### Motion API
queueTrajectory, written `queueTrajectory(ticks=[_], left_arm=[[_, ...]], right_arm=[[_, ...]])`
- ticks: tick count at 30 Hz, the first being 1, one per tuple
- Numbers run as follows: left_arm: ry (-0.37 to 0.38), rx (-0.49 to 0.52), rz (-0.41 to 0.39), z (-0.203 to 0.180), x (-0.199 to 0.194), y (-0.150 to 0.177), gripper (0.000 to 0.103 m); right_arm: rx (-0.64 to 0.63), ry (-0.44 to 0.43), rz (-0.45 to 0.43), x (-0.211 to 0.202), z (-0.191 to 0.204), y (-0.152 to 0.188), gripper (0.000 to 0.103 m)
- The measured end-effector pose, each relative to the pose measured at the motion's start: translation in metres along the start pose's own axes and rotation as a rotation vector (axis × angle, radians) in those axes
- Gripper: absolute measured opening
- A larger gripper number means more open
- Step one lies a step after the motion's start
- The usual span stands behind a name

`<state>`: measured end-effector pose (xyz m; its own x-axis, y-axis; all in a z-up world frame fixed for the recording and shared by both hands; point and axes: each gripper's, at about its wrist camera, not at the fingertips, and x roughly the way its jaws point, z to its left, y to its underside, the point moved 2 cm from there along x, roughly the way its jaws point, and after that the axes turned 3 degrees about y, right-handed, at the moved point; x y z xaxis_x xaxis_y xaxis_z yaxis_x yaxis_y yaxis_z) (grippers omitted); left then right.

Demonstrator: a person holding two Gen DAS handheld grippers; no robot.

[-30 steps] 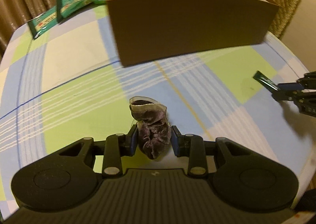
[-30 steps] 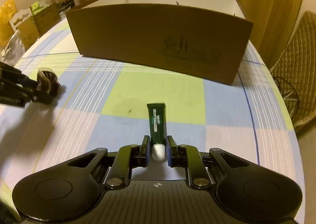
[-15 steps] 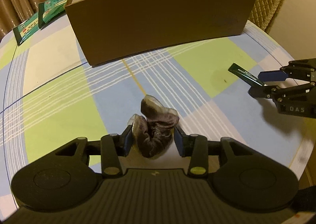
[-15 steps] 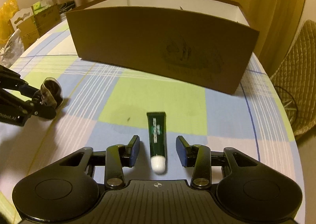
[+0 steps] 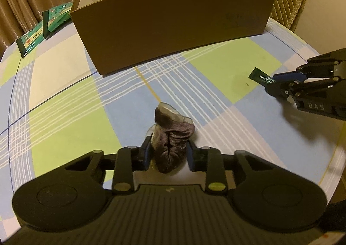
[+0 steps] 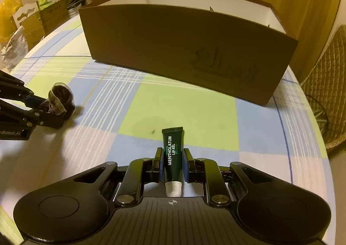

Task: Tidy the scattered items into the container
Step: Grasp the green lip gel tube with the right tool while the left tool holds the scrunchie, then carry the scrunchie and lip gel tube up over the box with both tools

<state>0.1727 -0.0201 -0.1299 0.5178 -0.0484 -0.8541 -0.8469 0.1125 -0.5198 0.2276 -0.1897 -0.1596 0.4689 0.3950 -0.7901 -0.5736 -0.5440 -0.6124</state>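
In the left wrist view, the left gripper is closing on a crumpled sock at lower centre, the cardboard box lying straight ahead above. In the right wrist view, the right gripper is closing on a green tube at lower centre, its long axis pointing at the box.

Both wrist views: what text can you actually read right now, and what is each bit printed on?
"MENTHOLATUM LIP GEL": on the dark green tube between the right gripper's closing jaws.
"DAS": on the right gripper's body, seen from the left wrist view.
"nRobot.AI", start cut off: on the left gripper's body.
Green packets: print too small to read.
Cardboard box: faint emblem, lettering illegible.
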Motion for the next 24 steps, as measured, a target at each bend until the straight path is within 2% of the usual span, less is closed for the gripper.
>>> queueTrajectory(ticks=[11,24], left_arm=[[0.030,-0.004,-0.011,0.004,-0.012,0.003,0.018],[0.052,0.007,-0.063,-0.001,-0.030,-0.015,0.018]], right_arm=[[0.080,-0.053,0.033,-0.014,0.000,0.007,0.014],[0.087,-0.063,-0.013,-0.033,0.002,-0.013,0.014]])
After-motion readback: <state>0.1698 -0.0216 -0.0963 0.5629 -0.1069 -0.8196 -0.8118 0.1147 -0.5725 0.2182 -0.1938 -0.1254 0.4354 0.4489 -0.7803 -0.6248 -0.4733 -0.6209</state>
